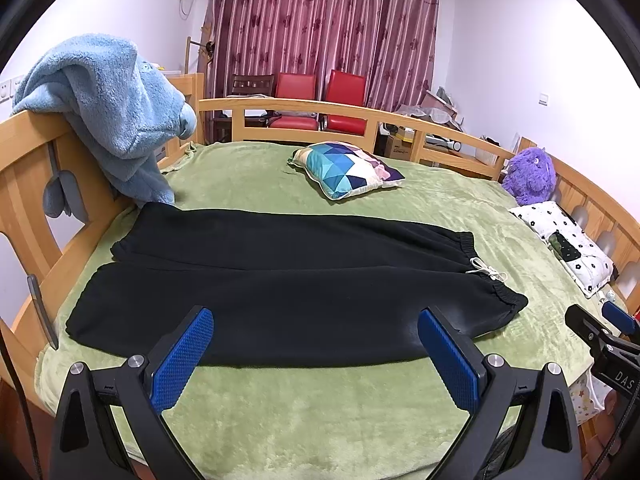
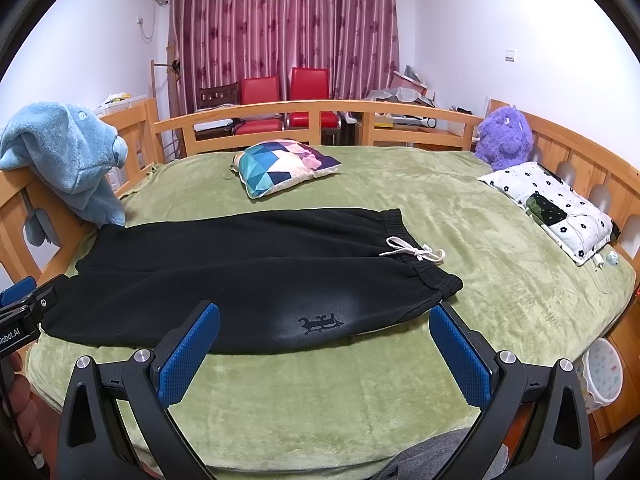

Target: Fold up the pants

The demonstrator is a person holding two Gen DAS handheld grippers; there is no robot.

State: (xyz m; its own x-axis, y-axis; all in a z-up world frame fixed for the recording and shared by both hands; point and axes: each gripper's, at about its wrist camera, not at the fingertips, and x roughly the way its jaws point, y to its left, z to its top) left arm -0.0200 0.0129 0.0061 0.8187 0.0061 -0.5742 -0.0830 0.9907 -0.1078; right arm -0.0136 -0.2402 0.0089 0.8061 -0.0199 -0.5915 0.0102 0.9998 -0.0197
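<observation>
Pants (image 1: 280, 284), black, lie flat and unfolded across the green-blanketed bed (image 1: 280, 412), legs toward the headboard side where a blue fleece (image 1: 116, 108) hangs, waistband with white drawstring (image 2: 416, 252) opposite. Both the left gripper (image 1: 316, 344) and the right gripper (image 2: 324, 344) hover over the near edge, fingers spread wide, holding nothing.

Even, bright indoor light, soft shadows, sharp focus; strong fisheye bending with dark vignetted corners.
</observation>
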